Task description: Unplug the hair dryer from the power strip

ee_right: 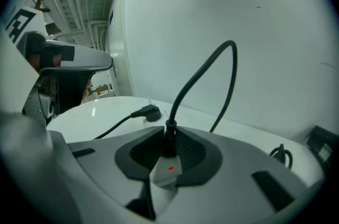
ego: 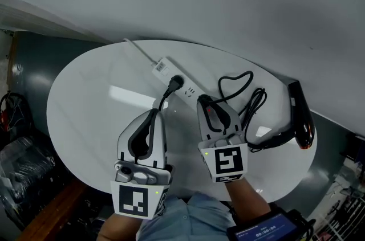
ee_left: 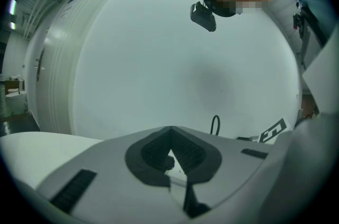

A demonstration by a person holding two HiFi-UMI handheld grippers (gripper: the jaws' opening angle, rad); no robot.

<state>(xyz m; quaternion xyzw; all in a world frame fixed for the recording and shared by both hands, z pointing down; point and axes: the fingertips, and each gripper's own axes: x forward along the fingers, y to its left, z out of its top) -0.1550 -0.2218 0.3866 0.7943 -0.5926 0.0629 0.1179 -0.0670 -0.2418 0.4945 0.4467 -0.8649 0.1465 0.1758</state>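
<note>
The hair dryer's plug (ee_right: 169, 148) stands in the near right end of the power strip (ego: 171, 72), beside a small red light on the strip's white body. Its long axis is upright: prongs down in the socket, cord end uppermost. The right gripper (ee_right: 170, 132) has its jaws only a little way apart, one dark pad against each side of the black plug, with the strip's end lying between them underneath.

From the plug's top the cord (ee_right: 212, 66) rises, arcs over to the right and drops again, then lies in loose loops on the table's right half. It leads to the black hair dryer (ego: 301, 114), which lies at the table's right edge, well apart from the strip, with its long axis running far to near.

The strip lies slantwise, far left to near right, and its own white lead runs off the far left. A second black plug (ego: 175, 82) sits in it further left, near the middle. Its cable (ego: 165, 98) runs toward the near side, to the left gripper (ee_left: 170, 130). That gripper's jaw tips meet. The cable passes in under them, and I cannot tell whether it is pinched.

Everything rests on a round white table (ego: 91, 97).
</note>
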